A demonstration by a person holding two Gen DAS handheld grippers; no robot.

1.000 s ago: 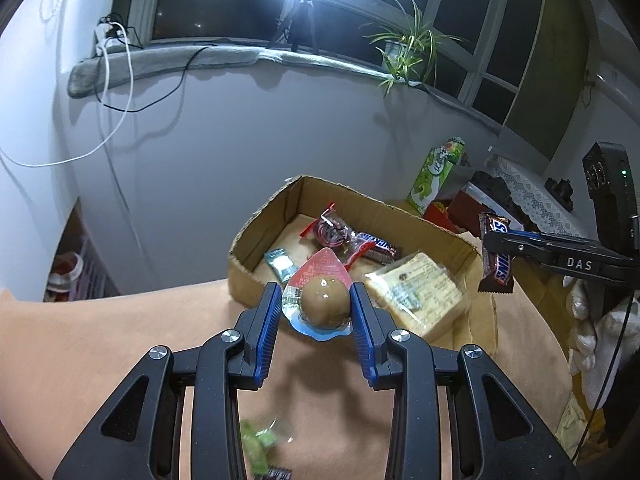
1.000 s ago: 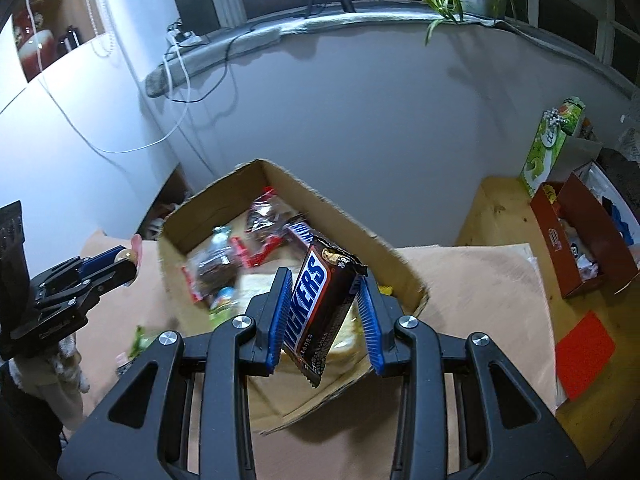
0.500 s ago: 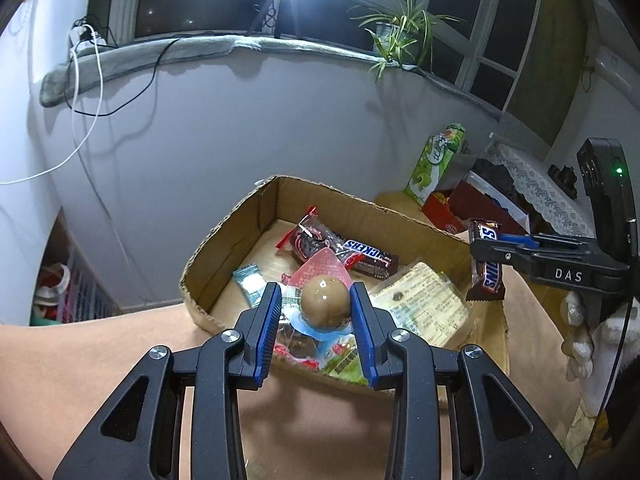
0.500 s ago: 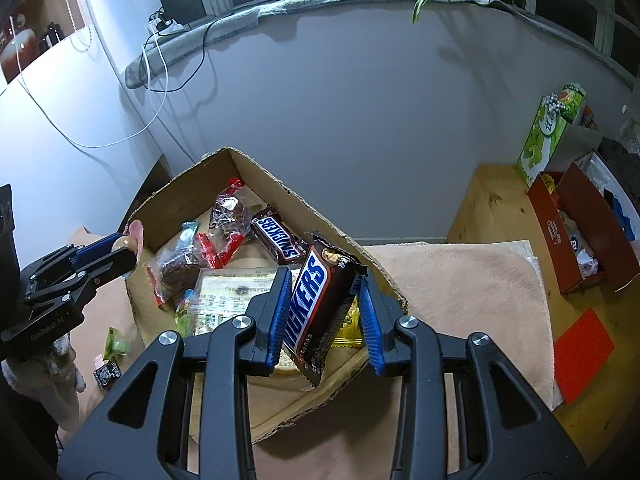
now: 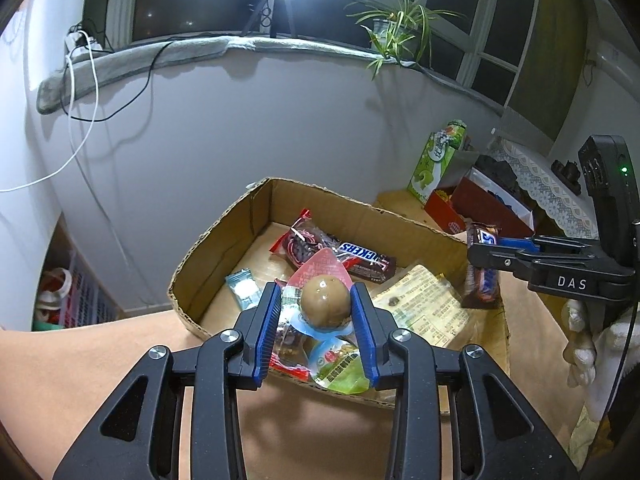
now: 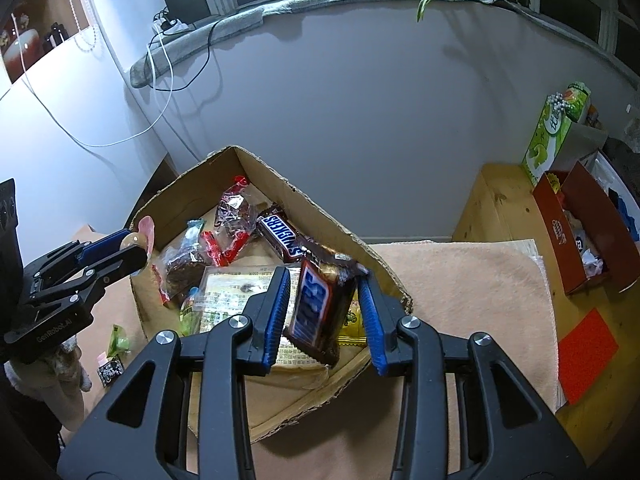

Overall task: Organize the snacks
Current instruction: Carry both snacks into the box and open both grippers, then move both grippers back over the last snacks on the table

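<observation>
On the left, my left claw (image 5: 316, 312) is clamped on a packed brown egg (image 5: 325, 306), the pads pressing both its sides. It hangs over the near left wall of the cardboard box (image 5: 224, 236), above the snacks lying inside. Further right in the box, a chocolate bar (image 6: 280, 236) lies flat beside a clear red-edged packet (image 6: 232, 216). On the right, my right claw (image 6: 324, 308) holds a second chocolate bar (image 6: 316, 312) tilted between its blue pads, just above the box's near right corner.
</observation>
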